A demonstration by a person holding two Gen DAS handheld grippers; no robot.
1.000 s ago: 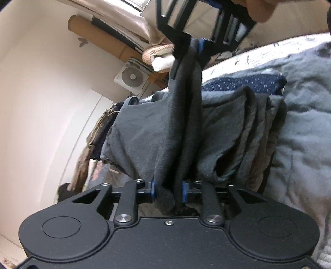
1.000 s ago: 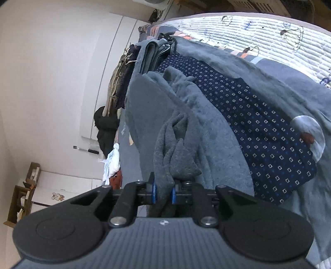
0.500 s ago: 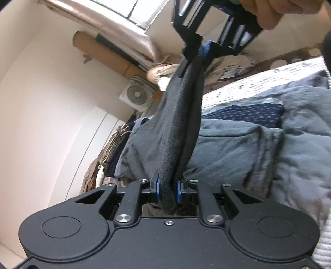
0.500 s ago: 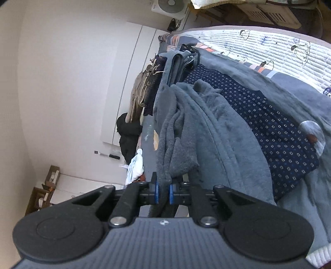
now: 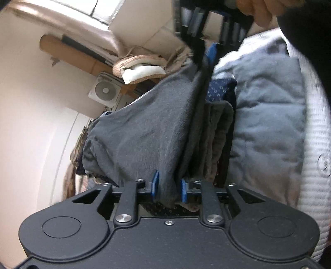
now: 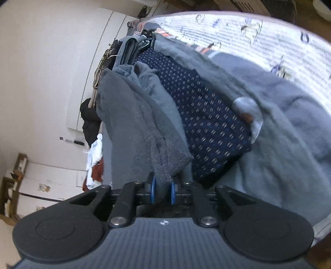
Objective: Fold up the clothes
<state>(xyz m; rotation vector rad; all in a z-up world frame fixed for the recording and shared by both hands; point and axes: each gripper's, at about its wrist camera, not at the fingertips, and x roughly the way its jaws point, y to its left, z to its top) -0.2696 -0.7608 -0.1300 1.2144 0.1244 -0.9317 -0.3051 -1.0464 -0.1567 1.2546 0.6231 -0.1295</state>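
Pinching a bunched edge of the grey fleece garment (image 5: 149, 132) between its blue pads, the left hand-held gripper (image 5: 168, 187) was seen at the bottom of the left wrist view, its jaws drawn in against the thick cloth. From that grip the fabric was stretched upward as a broad, taut panel to the right hand-held gripper (image 5: 208, 55), which was held from above by a hand (image 5: 256, 10) and was clamped on the far edge of the same garment. In the right wrist view the right hand-held gripper's own pads (image 6: 173, 192) were pressed close on a fold of the fleece, with only the cloth between them. The garment was thus held up off the bed between the two grippers, its remaining folds hanging loose beside the stretched panel.

Just behind the fleece, a navy patterned cloth (image 6: 206, 115) was laid flat on a blue-grey blanket (image 6: 279, 149), and beyond both a white quilted bedspread (image 6: 258, 39) was spread over the bed. Farther off, more folded clothes (image 6: 128, 49) were piled near the bed's far end. Against the wall, a small white fan (image 5: 105, 90) was mounted, with a pale cushion (image 5: 142, 70) resting just above and beside it. The images were blurred at the edges, so finer detail could not be told.
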